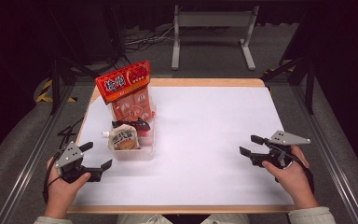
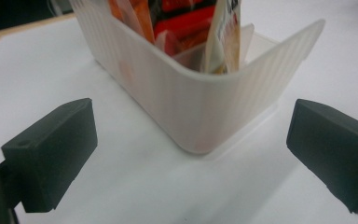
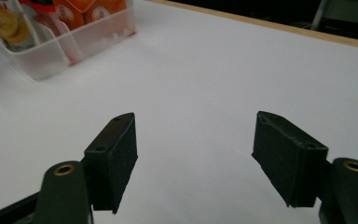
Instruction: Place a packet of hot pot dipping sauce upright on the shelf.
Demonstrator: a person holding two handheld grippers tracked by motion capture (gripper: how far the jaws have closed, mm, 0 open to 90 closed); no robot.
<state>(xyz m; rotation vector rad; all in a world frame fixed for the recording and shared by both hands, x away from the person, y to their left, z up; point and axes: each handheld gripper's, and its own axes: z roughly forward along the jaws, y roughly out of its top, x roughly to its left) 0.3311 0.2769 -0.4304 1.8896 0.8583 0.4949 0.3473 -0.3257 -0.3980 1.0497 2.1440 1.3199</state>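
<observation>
A clear plastic bin [image 1: 136,152] stands on the left half of the white table [image 1: 205,135]. It holds a tall orange-red snack bag [image 1: 127,88], a dark packet [image 1: 131,124] and a pale pouch [image 1: 122,139]. My left gripper [image 1: 96,156] is open just left of the bin's near end; in the left gripper view the bin's corner [image 2: 200,107] lies ahead between the jaws. My right gripper [image 1: 251,145] is open over bare table at the right, empty, its fingertips [image 3: 114,149] wide apart, with the bin [image 3: 51,51] far off.
The table's wooden edge [image 1: 205,82] runs along the far side. Beyond it stands a grey metal frame [image 1: 212,28] on the floor. Rails [image 1: 328,154] flank the table on both sides. Open white surface lies between the two grippers.
</observation>
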